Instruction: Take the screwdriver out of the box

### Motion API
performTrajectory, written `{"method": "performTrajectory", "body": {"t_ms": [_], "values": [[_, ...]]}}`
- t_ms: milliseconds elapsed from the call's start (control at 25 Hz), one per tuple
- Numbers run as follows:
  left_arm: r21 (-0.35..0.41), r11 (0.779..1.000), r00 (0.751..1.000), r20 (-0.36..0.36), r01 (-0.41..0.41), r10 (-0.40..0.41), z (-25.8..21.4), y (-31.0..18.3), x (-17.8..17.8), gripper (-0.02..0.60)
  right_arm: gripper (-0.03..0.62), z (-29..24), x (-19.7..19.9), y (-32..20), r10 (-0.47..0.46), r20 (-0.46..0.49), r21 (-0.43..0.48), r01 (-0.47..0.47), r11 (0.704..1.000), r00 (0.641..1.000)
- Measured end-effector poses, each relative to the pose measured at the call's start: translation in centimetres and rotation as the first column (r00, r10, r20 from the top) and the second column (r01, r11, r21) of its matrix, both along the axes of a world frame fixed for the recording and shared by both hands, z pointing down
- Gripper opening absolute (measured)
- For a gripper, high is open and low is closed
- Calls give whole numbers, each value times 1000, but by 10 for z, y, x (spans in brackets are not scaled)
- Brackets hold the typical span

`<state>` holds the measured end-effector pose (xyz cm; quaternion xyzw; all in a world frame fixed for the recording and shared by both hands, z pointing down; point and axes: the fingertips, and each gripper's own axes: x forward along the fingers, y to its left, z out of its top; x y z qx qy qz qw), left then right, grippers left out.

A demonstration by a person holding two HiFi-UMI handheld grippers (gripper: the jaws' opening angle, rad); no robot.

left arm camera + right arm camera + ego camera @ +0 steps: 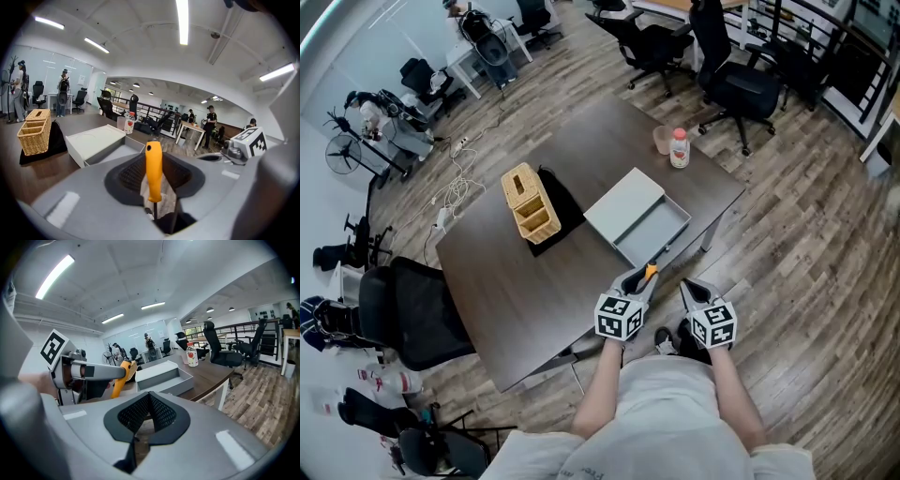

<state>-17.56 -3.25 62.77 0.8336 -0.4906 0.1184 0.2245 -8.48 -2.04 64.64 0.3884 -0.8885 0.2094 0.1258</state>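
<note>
**Left gripper** (154, 177): jaws clamped on the screwdriver (153, 161). The orange handle stands upright between the pads and the thin shaft runs down below it.

**Screwdriver:** clear of the box (664, 228), held in the air just off the box's near corner, at 6 o'clock from it in the head view, over the table's near edge.

**Right gripper** (149, 399): jaws closed, black pads meeting at their tips, nothing between them. It sits beside the left gripper, at its 3 o'clock in the head view, not touching it.

**Box:** grey, open, shallow, and its inside looks bare. The lid (623, 204) lies touching it at its 10 o'clock.

**Table** (534, 291): dark brown top, set cornerwise to the person.

**Basket** (530, 202): wicker, upright on a black cloth (569, 212), at 9 o'clock from the lid.

**Bottle** (679, 148): clear with a red cap, upright near the table's far corner, at 1 o'clock from the box.

**Cup** (662, 140): just beside the bottle, at its 9 o'clock.
</note>
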Motion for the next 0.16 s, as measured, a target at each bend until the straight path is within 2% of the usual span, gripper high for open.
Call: {"method": "performTrajectory", "body": {"t_ms": [160], "values": [[0, 1000, 1000, -1, -3, 3, 0, -1, -1, 167, 2, -1, -1, -2, 2, 3, 5, -2, 1000, 1000]]}}
